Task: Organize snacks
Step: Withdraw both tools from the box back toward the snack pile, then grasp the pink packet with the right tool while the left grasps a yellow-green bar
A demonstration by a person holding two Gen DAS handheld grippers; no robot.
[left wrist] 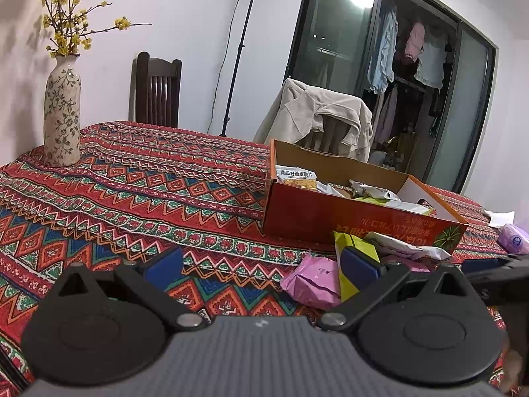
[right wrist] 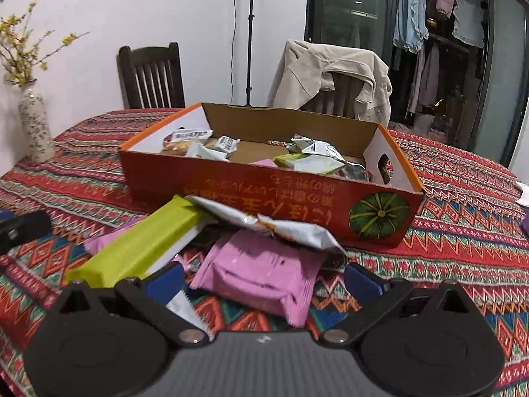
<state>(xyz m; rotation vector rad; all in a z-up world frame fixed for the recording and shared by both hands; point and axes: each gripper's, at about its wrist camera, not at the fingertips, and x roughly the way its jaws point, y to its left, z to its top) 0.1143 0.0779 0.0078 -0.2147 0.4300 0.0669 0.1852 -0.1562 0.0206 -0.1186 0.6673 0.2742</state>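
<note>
An orange cardboard box (right wrist: 264, 185) (left wrist: 330, 218) with a pumpkin picture stands on the patterned tablecloth and holds several snack packets. In front of it lies a loose pile: a pink packet (right wrist: 261, 271) (left wrist: 310, 281), a lime-green bar (right wrist: 142, 244) (left wrist: 350, 244) and a white crumpled packet (right wrist: 291, 228) (left wrist: 406, 248). My right gripper (right wrist: 264, 281) is open, its blue pads either side of the pink packet, just short of it. My left gripper (left wrist: 261, 264) is open over bare cloth, left of the pile; its right pad sits by the green bar.
A flowered vase (left wrist: 62, 112) with yellow blossoms stands at the table's left edge. Two chairs (right wrist: 152, 76) stand behind the table, one draped with a beige jacket (right wrist: 330, 76). A purple tissue pack (left wrist: 514, 238) and white paper lie at the right. A light stand rises by the wall.
</note>
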